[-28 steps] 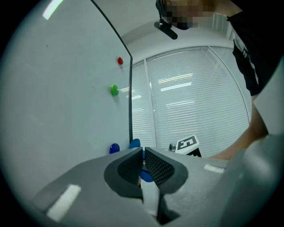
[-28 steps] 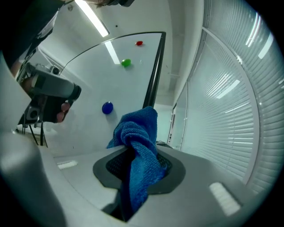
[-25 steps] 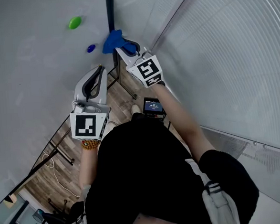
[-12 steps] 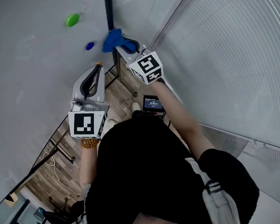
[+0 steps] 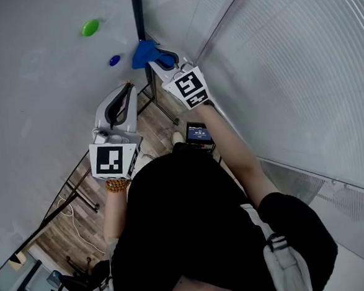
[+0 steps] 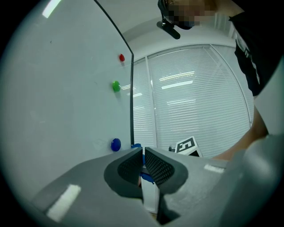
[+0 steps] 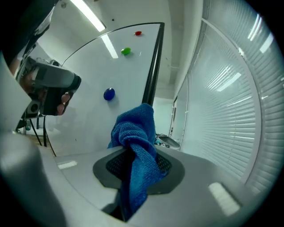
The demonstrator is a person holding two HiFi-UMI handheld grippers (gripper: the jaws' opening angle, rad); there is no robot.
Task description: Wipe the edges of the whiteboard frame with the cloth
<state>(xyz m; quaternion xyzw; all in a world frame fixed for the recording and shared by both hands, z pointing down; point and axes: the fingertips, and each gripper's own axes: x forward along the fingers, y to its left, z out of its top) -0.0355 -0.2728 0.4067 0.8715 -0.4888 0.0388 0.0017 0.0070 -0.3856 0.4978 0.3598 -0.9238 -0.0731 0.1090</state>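
Your right gripper (image 7: 138,165) is clamped tight on the blue cloth (image 5: 143,53), which is up at 12 o'clock in the head view, right at the whiteboard's dark frame edge (image 5: 137,14). Your left gripper (image 6: 143,163) hangs at the cloth's 7 o'clock, jaws nearly together, holding nothing.

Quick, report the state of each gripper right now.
Left gripper: shut, jaws together, nothing held.
Right gripper: shut on the blue cloth.
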